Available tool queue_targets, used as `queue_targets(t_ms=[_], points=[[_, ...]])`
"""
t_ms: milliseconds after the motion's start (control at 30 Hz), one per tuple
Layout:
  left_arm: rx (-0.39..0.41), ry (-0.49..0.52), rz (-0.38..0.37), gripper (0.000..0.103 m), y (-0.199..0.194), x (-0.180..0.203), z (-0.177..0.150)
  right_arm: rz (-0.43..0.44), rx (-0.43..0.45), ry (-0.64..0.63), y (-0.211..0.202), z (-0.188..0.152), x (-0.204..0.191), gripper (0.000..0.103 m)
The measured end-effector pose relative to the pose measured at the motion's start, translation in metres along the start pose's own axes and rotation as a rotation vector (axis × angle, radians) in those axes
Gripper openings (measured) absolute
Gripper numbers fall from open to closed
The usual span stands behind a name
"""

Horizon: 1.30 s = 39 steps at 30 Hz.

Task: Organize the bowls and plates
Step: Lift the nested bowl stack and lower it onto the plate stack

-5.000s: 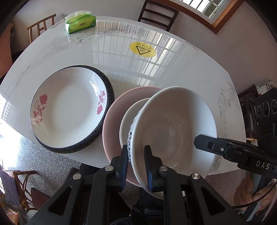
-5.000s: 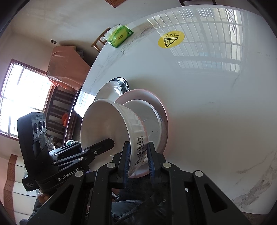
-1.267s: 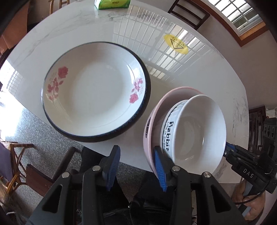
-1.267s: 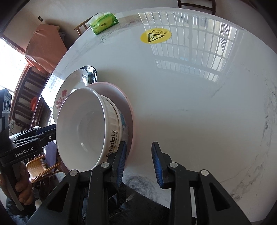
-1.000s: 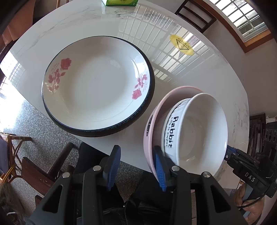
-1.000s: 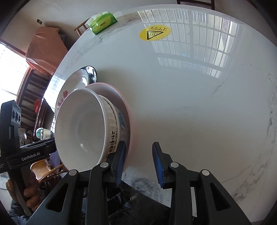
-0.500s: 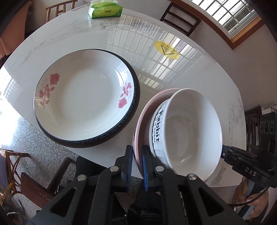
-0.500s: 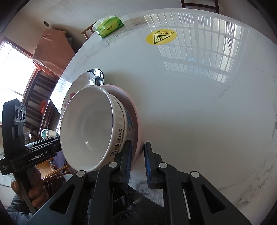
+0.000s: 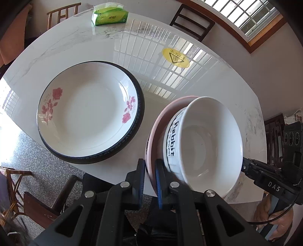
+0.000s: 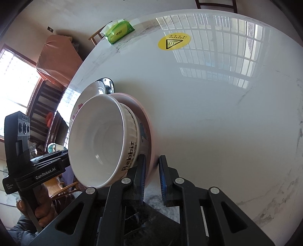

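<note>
On the left of the white table (image 9: 62, 49) sits a rose-patterned plate (image 9: 87, 111) stacked on a dark-rimmed plate (image 9: 141, 106). Just beside it to the right is a pink plate (image 9: 154, 132) carrying a white bowl (image 9: 206, 143) printed "Rabbit". The left hand-held gripper (image 9: 150, 176) is clamped on the pink plate's near-left rim. The right hand-held gripper (image 10: 152, 176) grips the same plate's rim on the opposite side, its pads pressed against the edge. A green tissue pack (image 9: 109, 17) and a yellow sticker (image 9: 175, 57) lie at the far side.
</note>
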<state>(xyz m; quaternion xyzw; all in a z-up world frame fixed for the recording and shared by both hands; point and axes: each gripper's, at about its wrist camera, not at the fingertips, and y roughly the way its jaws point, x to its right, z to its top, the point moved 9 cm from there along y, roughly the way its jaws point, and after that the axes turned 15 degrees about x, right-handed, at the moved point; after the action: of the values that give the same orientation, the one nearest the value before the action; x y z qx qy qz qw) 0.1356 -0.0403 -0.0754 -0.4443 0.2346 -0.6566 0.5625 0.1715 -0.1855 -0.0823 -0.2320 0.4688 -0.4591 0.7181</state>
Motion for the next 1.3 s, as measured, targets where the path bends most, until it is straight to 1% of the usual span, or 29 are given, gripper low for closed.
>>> queue_targets(t_ms=[333,533,967,1300], points=[[0.037,-0.006,-0.007,0.01,-0.022,-0.002,0.017,0.022,0.048,-0.001,-0.015,0.018,-0.012,0.015],[0.062,-0.016,0.003,0.01,-0.035,-0.011,0.026,0.036,0.057,-0.007,-0.017,0.022,-0.024,0.015],[0.123,-0.052,0.054,0.01,-0.065,-0.047,0.055,0.081,0.061,-0.047,-0.009,0.038,-0.063,0.015],[0.163,-0.096,0.086,0.01,-0.077,-0.081,0.073,0.12,0.041,-0.06,0.008,0.043,-0.094,0.015]])
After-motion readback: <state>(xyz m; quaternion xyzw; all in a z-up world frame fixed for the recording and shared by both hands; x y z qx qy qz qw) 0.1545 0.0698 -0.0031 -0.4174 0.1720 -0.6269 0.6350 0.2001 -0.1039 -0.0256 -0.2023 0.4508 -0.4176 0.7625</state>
